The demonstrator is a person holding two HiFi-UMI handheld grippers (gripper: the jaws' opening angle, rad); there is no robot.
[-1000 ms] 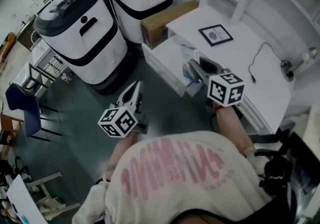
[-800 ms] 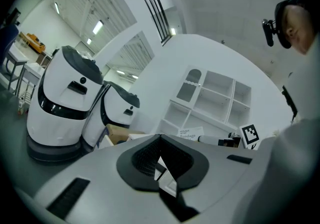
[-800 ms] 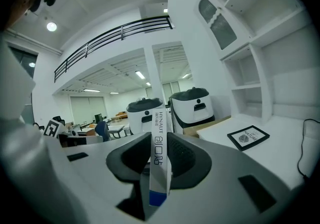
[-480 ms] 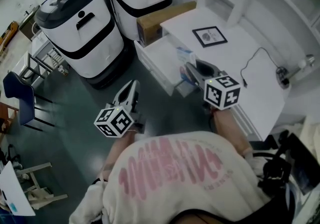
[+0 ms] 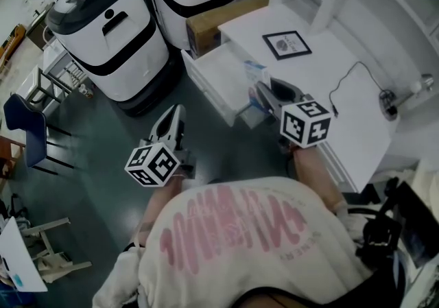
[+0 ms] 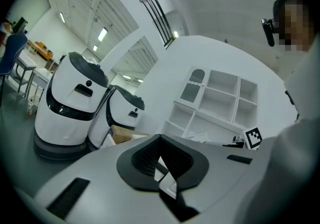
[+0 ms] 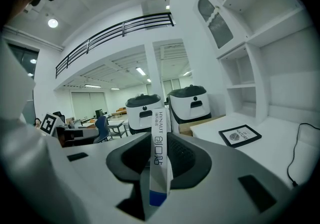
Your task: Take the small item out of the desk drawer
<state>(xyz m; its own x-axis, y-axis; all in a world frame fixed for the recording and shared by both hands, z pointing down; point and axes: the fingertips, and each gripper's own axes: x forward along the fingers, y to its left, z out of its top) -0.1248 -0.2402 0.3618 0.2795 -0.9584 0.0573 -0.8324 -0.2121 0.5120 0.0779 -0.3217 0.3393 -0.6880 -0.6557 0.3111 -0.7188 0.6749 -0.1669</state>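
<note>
We find the right gripper [image 5: 263,92] clamped on a slim white box [image 7: 157,160], which is out of the open drawer [image 5: 214,75] and near its front edge. We note the left gripper [image 6: 161,167] is closed and empty, over the floor [image 5: 103,156].

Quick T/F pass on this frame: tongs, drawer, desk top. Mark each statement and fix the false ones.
1. The right tongs clamp a slim white box with a blue end. True.
2. The desk drawer is pushed shut. False: it stands pulled out.
3. The left tongs also hold a box. False: they are closed with nothing between them.
4. A framed picture lies flat on the desk. True.
5. The left tongs reach into the drawer. False: they hang over the floor, apart from it.
</note>
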